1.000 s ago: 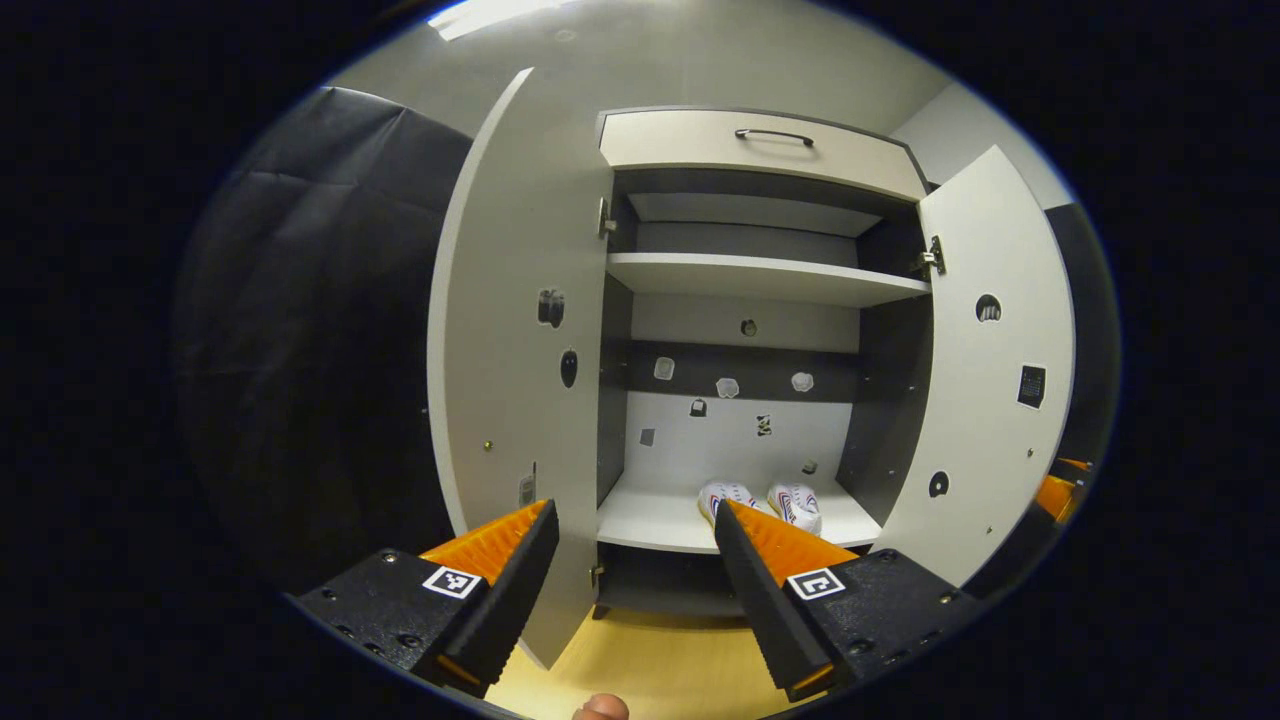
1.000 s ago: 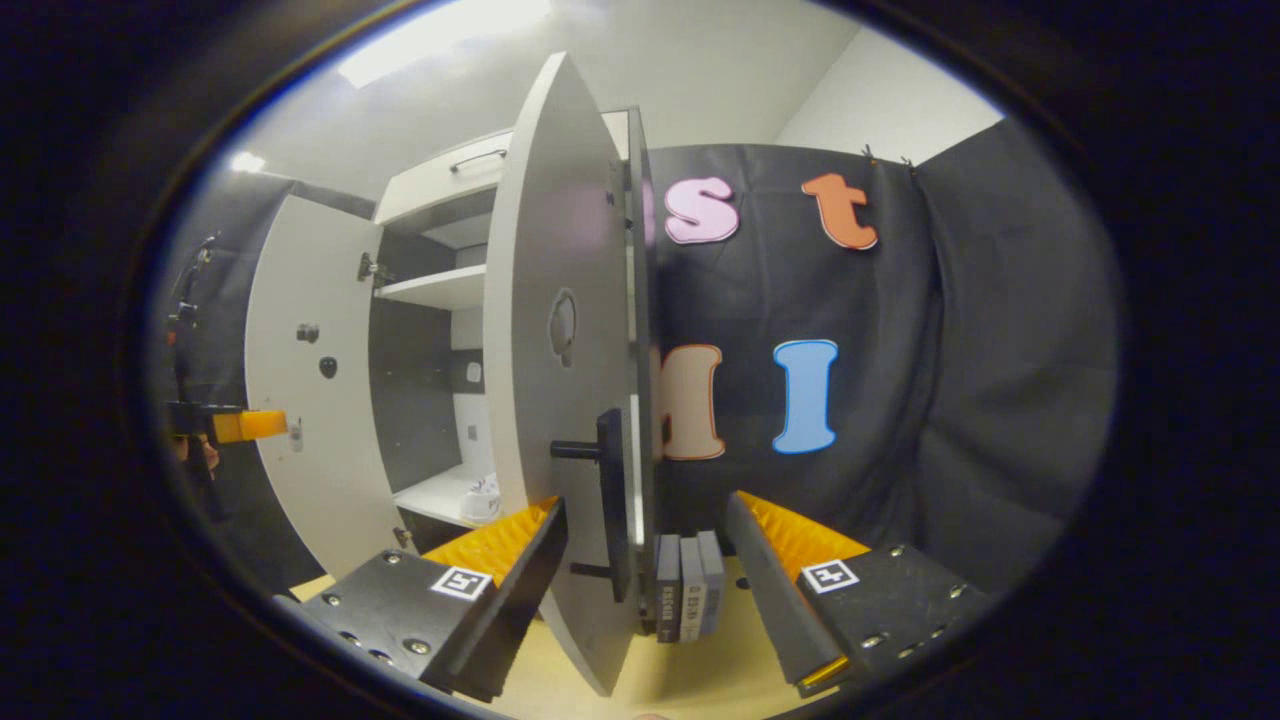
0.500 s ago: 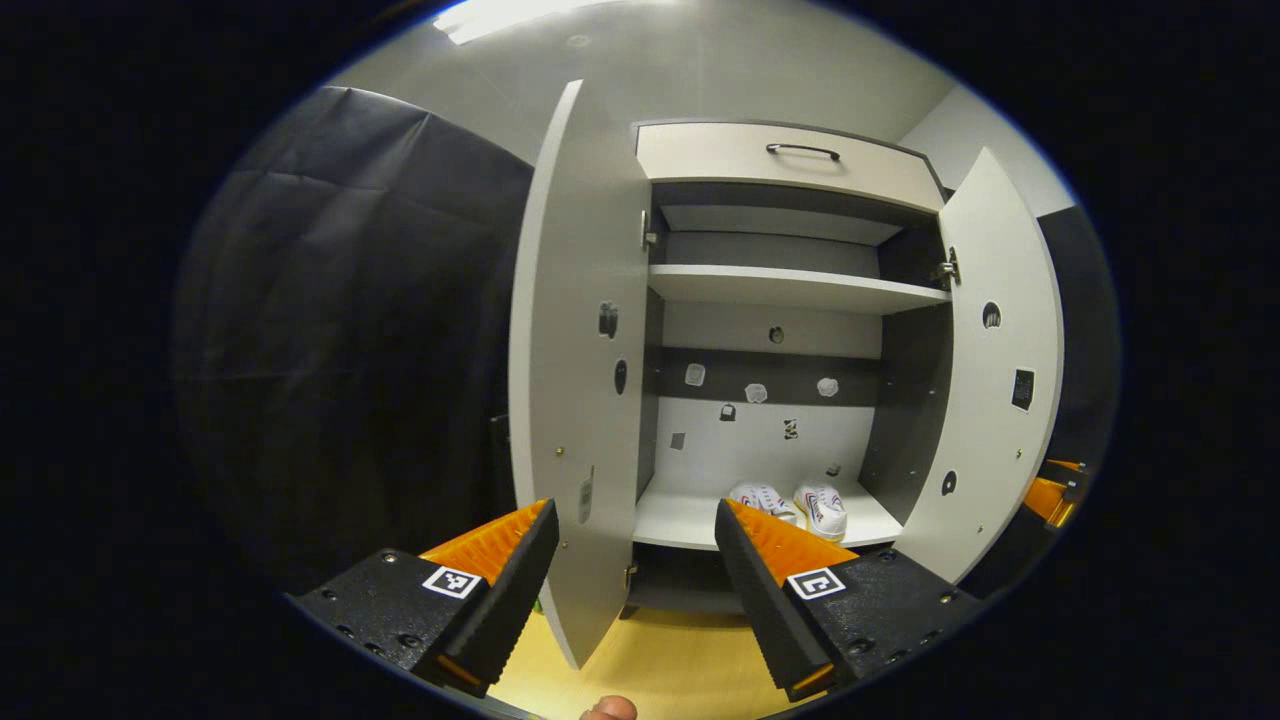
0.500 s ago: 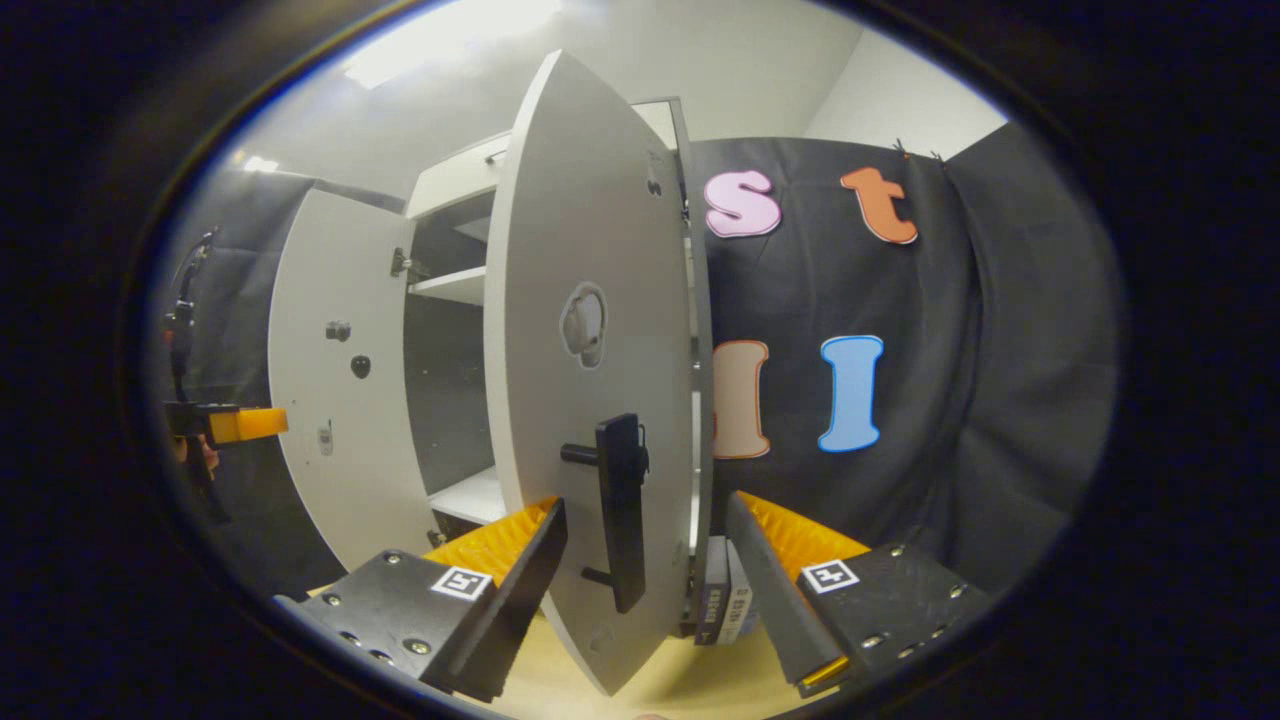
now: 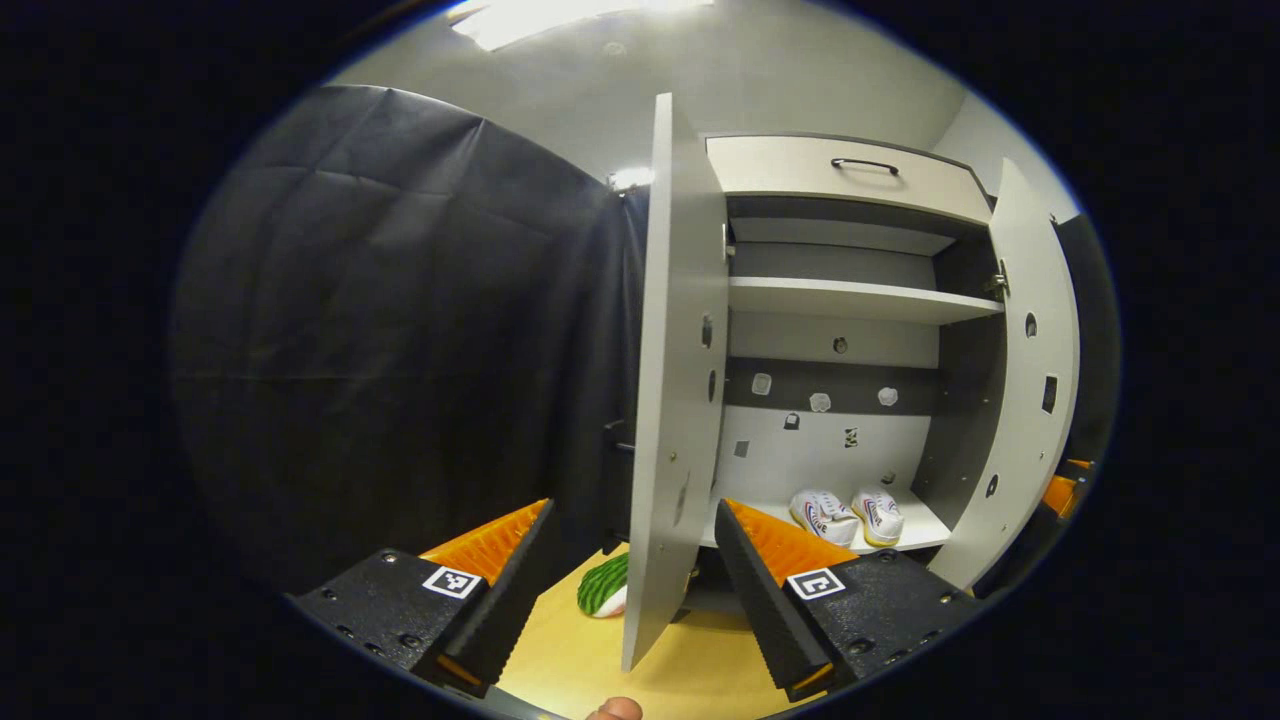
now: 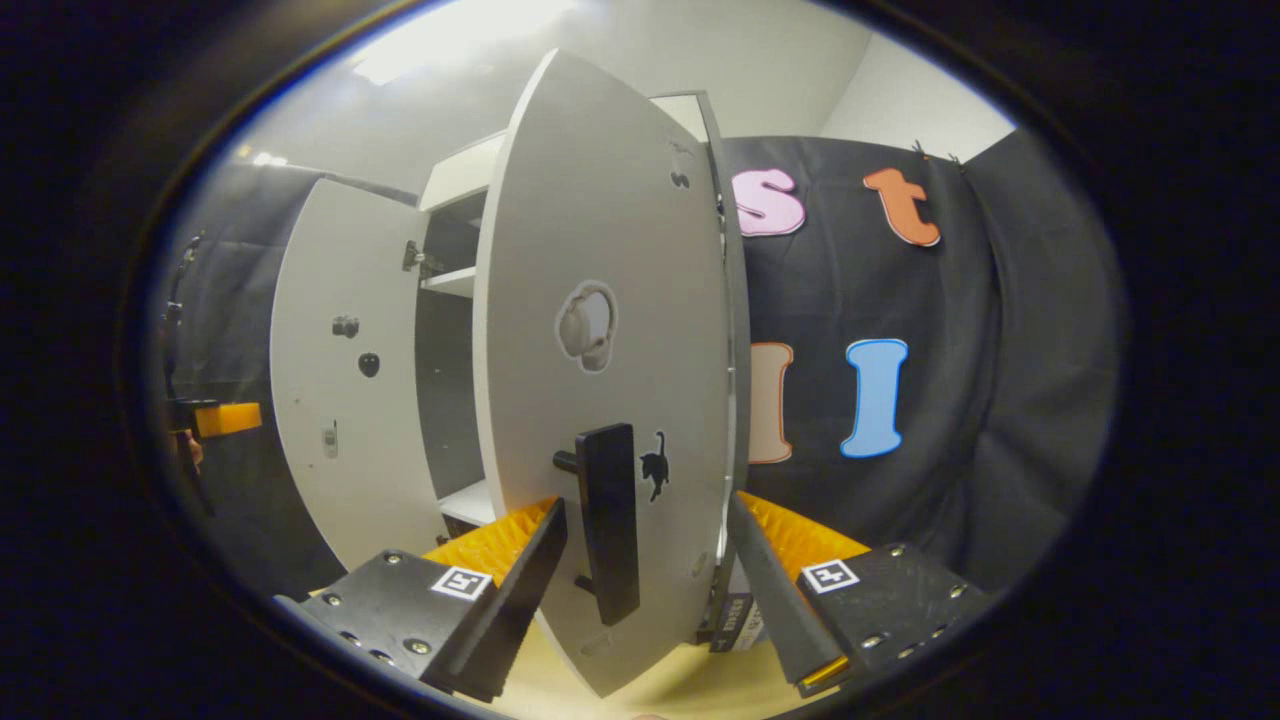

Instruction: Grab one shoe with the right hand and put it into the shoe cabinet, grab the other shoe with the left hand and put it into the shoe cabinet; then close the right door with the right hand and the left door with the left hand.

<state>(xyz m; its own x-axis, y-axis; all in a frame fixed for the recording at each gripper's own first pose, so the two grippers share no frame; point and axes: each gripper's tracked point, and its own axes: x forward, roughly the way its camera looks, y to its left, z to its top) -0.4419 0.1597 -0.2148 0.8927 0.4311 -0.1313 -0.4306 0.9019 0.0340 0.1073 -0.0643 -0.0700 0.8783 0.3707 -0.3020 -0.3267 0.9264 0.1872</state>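
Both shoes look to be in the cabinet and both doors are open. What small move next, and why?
Probably press the right hand-held gripper forward against the right door beside its black handle. Both shoes sit on the lower shelf, the gripper is open around that door's edge, and the left door stands ajar too.

doors (image 6: pixel 610 260): matt smooth board | handle (image 6: pixel 608 520): matt blk plastic | wall (image 5: pixel 380 330): cloth, creased | floor (image 5: pixel 590 660): smooth wood-look

Green striped watermelon-like ball (image 5: pixel 603 586) low centre of left gripper view, on pale yellow wooden floor (image 5: pixel 690 672). Upright dark-spined books (image 6: pixel 737 620) at bottom centre of right gripper view. Bright ceiling light panel (image 5: pixel 560 12) at top.
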